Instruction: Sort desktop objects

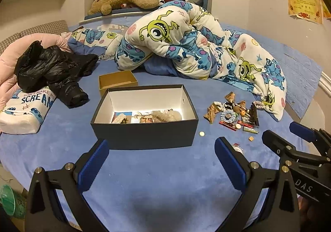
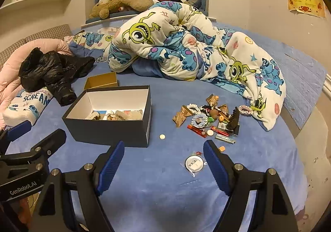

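Clutter [image 2: 211,120] is the job here: a loose heap of hair scrunchies, folded brown paper pieces, red and green packets and a dark comb-like piece lies on the blue bedsheet [image 2: 165,190], well to the right of the dark open box [image 2: 109,128], which already holds some photos and fluffy items. A few strays sit apart from the heap: a small white disc [image 2: 162,136] just beside the box's near corner, an orange bit [image 2: 222,148], and a round badge in clear wrap [image 2: 194,164] lying nearest the right gripper [image 2: 164,162]. That gripper hovers above the sheet with its fingers spread wide and nothing between them; the left gripper [image 1: 161,161] is likewise spread and empty, aimed at the box's front wall. Trouble, as I judge it, starts with the soft sheet: flat things like the badge and the disc may sink into the plush, so pads closing on them could pinch fabric instead, or slide off the slippery wrap. Reaching into the heap risks catching two tangled pieces at once and scattering the rest. A smaller tan box [image 2: 103,82] stands behind the dark one, so an item could also land in the wrong container. The crumpled cartoon duvet [image 2: 186,45] edges the heap and might swallow anything knocked that way.
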Motion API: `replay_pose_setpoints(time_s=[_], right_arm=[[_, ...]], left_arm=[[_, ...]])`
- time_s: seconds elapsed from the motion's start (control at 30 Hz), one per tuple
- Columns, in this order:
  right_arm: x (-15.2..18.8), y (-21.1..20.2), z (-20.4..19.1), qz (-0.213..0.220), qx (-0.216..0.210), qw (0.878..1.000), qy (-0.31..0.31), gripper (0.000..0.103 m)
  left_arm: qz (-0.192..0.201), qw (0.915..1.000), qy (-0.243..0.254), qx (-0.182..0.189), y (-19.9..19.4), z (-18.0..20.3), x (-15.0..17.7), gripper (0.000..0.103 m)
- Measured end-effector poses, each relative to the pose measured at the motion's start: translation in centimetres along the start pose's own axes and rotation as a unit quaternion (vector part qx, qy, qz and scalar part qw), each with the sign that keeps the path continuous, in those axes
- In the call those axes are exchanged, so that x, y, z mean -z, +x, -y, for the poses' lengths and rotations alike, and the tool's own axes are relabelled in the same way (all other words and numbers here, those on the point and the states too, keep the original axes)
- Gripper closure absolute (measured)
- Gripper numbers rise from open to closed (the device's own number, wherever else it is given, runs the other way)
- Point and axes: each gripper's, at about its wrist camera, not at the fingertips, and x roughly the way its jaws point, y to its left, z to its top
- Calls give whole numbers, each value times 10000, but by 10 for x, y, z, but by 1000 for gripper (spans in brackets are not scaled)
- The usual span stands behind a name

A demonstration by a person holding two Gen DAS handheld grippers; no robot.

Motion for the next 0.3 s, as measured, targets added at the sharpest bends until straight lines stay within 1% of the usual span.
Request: replay_pose_setpoints(time_s=[0.17,0.3], right_arm=[[0,-1,1,19,1,10000,37,22],[1,0,5,-8,54,9999,98,22]], left_arm=[[-13,10000,10,-43,3,-1,1,0],[2,9999,-85,-89,3,-5,0,0]])
